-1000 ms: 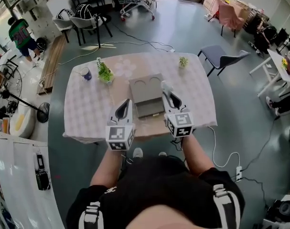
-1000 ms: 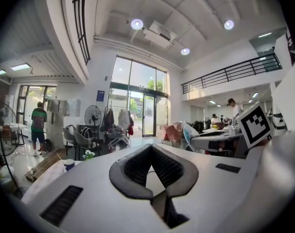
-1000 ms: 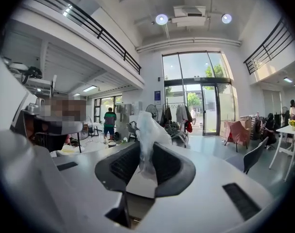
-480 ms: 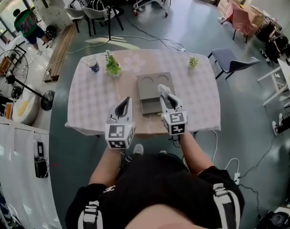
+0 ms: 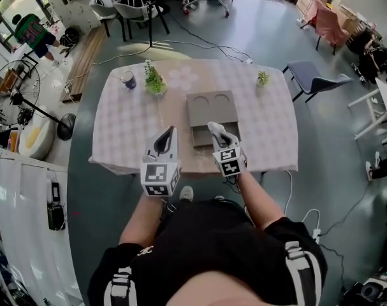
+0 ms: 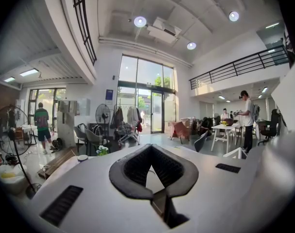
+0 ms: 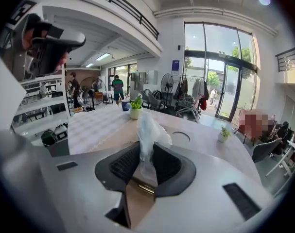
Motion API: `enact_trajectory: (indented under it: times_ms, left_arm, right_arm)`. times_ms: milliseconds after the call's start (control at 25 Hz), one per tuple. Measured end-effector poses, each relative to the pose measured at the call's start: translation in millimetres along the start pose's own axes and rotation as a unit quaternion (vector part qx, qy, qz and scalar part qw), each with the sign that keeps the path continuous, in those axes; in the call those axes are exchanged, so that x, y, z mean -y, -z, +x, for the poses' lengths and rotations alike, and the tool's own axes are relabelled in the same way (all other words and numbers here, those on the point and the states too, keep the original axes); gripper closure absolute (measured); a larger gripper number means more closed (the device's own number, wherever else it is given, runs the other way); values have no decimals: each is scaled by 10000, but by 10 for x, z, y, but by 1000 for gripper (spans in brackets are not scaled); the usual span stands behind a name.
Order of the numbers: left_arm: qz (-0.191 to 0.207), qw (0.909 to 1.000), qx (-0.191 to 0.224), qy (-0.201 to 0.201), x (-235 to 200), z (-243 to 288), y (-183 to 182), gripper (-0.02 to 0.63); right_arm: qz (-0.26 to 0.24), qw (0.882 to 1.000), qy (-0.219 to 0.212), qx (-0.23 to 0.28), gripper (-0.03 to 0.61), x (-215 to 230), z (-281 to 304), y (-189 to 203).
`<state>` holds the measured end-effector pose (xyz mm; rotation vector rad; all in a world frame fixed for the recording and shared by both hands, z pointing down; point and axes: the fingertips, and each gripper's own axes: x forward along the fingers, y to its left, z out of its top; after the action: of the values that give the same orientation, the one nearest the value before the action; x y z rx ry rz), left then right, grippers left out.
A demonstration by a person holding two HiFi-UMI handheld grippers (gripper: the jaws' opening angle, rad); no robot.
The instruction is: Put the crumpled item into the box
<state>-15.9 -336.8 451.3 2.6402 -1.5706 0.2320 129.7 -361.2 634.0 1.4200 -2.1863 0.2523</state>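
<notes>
White crumpled item [image 7: 146, 125] is gripped in right tongs [image 7: 146, 147], just short of box [image 5: 211, 110] ahead | left tongs [image 6: 150, 148] closed, empty, alongside | step: carry to box | next: likely item lowered into box, then released

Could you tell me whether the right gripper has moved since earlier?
Yes. The right gripper has sunk toward the box, now over its near half.
</notes>
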Motion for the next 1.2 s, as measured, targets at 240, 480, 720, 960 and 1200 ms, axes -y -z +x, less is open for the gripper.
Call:
enact_trajectory:
  times_ms: [240, 480, 720, 960, 1200]
  left_arm:
    - [-18, 9999, -50, -135, -57, -74, 46, 611]
    - [-59, 9995, -117, -282, -178, -128, 107, 611]
    - [-87, 9989, -137, -434, -242, -161, 154, 611]
    - [-59, 9982, -165, -572, -342, -200, 209, 611]
    - [-74, 9977, -204, -644, -395, -208, 264, 611]
  right_arm:
    - [-163, 9985, -256, -463, 495, -107, 140, 366]
    - [-562, 9944, -403, -799, 494, -135, 301, 563]
    - [-1348, 9804, -753, -1223, 494, -112, 439, 743]
    - [-1869, 9633, -947, -1678, 492, 21, 686, 879]
    - [-2189, 9532, -929, -1869, 492, 180, 872, 907]
